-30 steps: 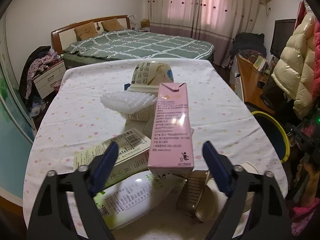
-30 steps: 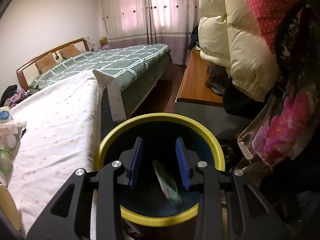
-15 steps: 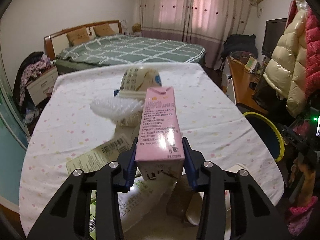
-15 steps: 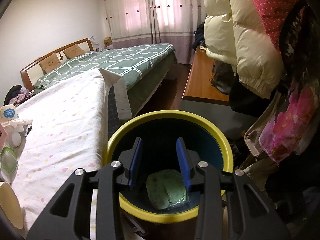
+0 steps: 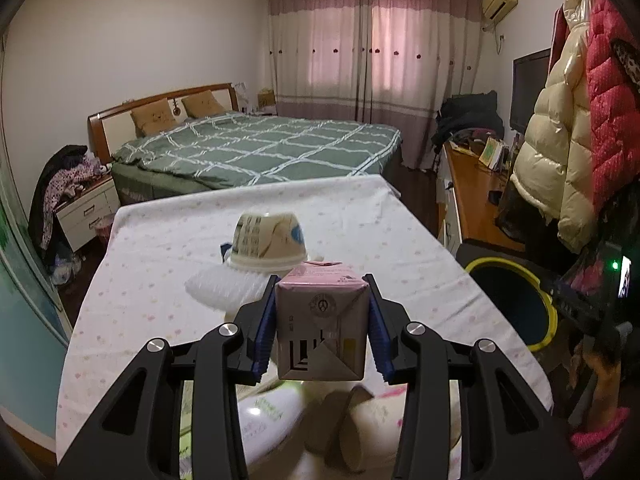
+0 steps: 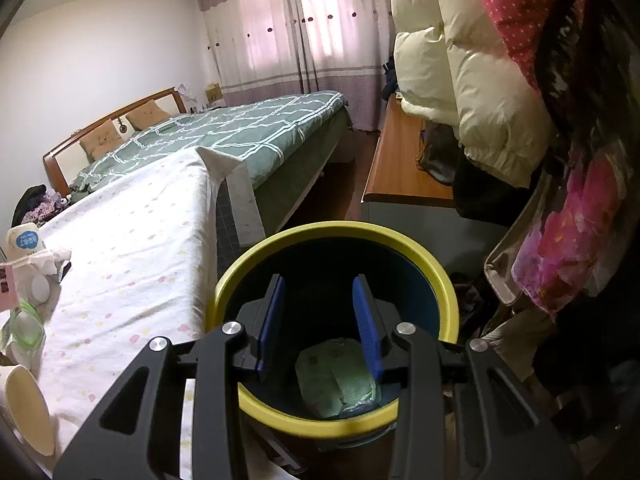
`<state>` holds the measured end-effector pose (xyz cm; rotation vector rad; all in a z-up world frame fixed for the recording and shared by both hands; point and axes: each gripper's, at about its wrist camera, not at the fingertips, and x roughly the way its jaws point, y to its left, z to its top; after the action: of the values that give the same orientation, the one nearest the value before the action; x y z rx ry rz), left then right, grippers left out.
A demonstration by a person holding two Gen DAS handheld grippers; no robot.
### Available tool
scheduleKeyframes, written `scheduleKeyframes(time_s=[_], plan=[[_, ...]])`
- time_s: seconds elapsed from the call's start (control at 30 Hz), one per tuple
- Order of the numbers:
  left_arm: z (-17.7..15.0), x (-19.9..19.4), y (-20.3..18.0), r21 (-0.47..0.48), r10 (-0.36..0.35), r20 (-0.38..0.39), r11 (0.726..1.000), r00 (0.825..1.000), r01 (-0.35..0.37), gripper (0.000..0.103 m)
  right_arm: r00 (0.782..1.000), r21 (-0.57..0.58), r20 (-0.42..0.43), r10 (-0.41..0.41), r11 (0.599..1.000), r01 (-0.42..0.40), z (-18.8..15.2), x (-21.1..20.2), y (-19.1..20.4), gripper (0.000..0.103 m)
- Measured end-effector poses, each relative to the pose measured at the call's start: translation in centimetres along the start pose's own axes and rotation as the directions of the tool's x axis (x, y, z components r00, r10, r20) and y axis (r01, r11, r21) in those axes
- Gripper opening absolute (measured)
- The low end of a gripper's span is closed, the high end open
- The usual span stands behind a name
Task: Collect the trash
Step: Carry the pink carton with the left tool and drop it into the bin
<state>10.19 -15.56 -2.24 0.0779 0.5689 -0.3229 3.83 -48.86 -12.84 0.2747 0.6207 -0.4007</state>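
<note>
The pink carton (image 5: 322, 326) is squeezed tight in the left gripper (image 5: 322, 330), up off the surface (image 5: 160, 264). The right gripper (image 6: 319, 322) hangs over the yellow bin (image 6: 440, 276), jaws apart and holding nothing.

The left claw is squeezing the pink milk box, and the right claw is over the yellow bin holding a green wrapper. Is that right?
Almost. The left claw does squeeze the pink milk box. The right claw is over the yellow bin, but it holds nothing: the right wrist view shows the green wrapper lying at the bottom of the bin, below the parted fingers.
</note>
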Motion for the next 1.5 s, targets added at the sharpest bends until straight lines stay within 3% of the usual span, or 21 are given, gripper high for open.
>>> scheduleKeyframes(time_s=[0.2,0.4,0.6,0.8,1.13,1.33,1.4,1.43,1.47,1.5], plan=[[1.4,0.1,-1.8,0.012,-0.044,0.019,0.999,0.999,0.044,0.04,1.0,0.011,0.012,-0.004,1.0,0.004,-0.1,-0.6,-0.7,0.034],[2.6,-0.4,-6.7,0.062,-0.146,0.035,0.988,0.989,0.143,0.04,0.999,0.035,0.023,-0.023,0.999,0.022,-0.5,-1.4,-2.0,0.034],[2.6,1.2,-13.3,0.109,-0.259,-0.033,0.959,0.965,0.261,0.04,0.999,0.065,0.032,-0.044,0.997,0.042,-0.9,-2.3,-4.2,0.034],[1.5,4.9,-20.6,0.146,-0.35,-0.125,0.919,0.929,0.366,0.04,0.996,0.108,0.041,-0.073,0.992,0.068,-1.3,-3.6,-7.1,0.037],[-2.3,12.5,-27.8,0.184,-0.333,-0.275,0.903,0.902,0.389,0.041,0.996,0.151,0.015,-0.091,0.985,0.088,-2.2,-3.5,-9.9,0.041],[-2.7,14.1,-28.5,0.172,-0.331,-0.287,0.906,0.899,0.388,0.042,0.996,0.152,0.007,-0.085,0.985,0.083,-2.2,-3.3,-10.0,0.041],[-2.2,13.3,-27.7,0.16,-0.334,-0.276,0.909,0.901,0.385,0.049,0.997,0.149,0.008,-0.083,0.985,0.081,-2.2,-3.4,-9.7,0.041],[-1.8,12.7,-27.0,0.15,-0.334,-0.262,0.913,0.905,0.38,0.063,0.997,0.148,0.009,-0.081,0.986,0.078,-2.1,-3.4,-9.5,0.041],[-1.3,11.7,-26.1,0.137,-0.337,-0.238,0.917,0.911,0.375,0.069,0.997,0.144,0.01,-0.077,0.987,0.075,-2.1,-3.4,-9.3,0.041],[-1.0,11.0,-25.5,0.133,-0.337,-0.219,0.919,0.916,0.37,0.07,0.997,0.14,0.01,-0.073,0.988,0.071,-2.1,-3.4,-9.0,0.042]])
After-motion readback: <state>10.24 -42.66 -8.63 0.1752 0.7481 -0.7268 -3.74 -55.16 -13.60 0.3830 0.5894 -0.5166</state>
